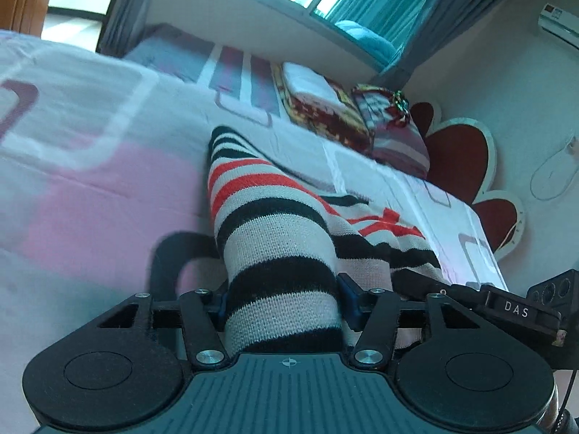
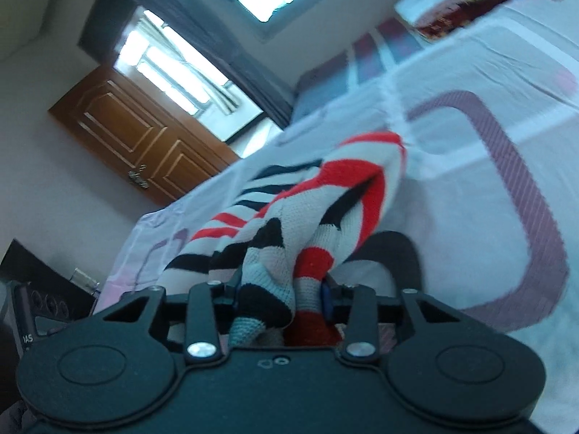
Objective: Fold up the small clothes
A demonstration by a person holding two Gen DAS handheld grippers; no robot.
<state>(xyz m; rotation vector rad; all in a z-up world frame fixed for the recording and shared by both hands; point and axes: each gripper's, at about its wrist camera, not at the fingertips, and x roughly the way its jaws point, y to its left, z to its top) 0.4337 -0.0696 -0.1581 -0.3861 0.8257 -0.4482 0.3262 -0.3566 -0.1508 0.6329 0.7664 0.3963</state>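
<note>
Two hand-held grippers have hold of one striped knit garment (image 1: 275,217) that lies across the bed (image 1: 90,144). In the left wrist view the left hand-held gripper (image 1: 282,302) has its jaws about half closed around a rolled or tubular part of the knit, probably a sleeve; the blue pads (image 1: 349,298) sit against both sides of it, so I read this as a grip on the fabric. In the right wrist view the right hand-held gripper (image 2: 280,294) has narrower jaws pinched on a bunched, crumpled wad of the same garment, with red, black and cream stripes folded over each other between the pads. From each grip the cloth runs forward onto the bedsheet, part of it raised off the bed.

As to handling, my judgement is that the knit is light, soft and limp, with no stiffness to carry a fold by itself; it will sag and drape between the two grips and stretch somewhat under pull. It looks thick and grippy, not slippery, and nothing about it is fragile, though the loops could snag. The right grip holds several layers at once, which may drag hidden parts along. Better holds for a clean fold would be single edges such as cuff, hem corner or shoulder seam, kept taut between both hands
</note>
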